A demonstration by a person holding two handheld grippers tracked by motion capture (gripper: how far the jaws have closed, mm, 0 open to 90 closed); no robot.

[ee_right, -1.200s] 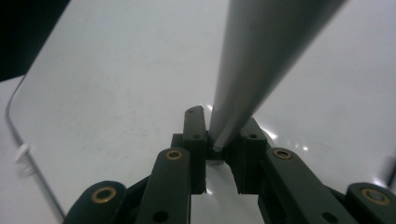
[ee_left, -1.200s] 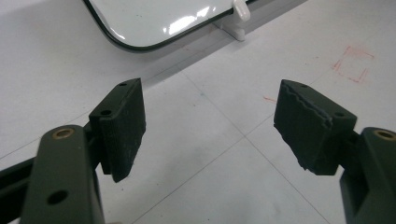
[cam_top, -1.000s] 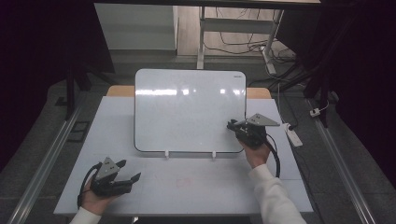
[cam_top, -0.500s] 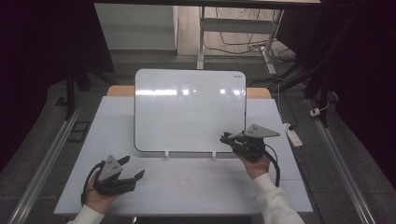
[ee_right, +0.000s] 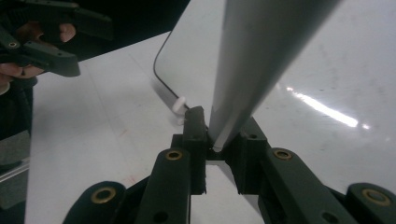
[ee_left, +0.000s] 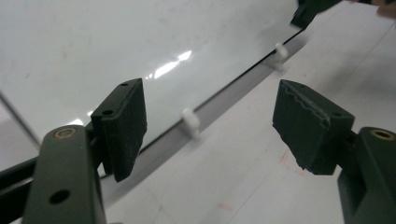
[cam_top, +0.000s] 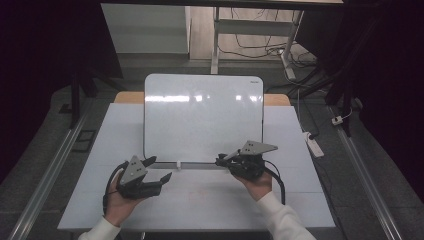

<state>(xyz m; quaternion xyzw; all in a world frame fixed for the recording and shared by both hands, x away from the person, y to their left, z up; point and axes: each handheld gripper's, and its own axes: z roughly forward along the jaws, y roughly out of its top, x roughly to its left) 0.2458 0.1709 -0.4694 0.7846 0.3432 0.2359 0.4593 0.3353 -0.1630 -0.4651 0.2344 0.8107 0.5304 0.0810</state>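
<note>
White table [cam_top: 200, 210], right hand-held gripper [cam_top: 222, 161] clamping whiteboard [cam_top: 202, 117] bottom edge, left hand-held gripper [cam_top: 159, 170] wide, empty

High view overlooks table; gripper views closely share whiteboard [cam_top: 202, 117].

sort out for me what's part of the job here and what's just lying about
In the job:
- whiteboard, near edge on the table
- right gripper, shut on the whiteboard's bottom edge
- left gripper, jaws open, nothing between them, near the board's lower left corner

Lying about:
- white power strip on the floor right of the table
- cables on the floor behind
- white table under it all
</note>
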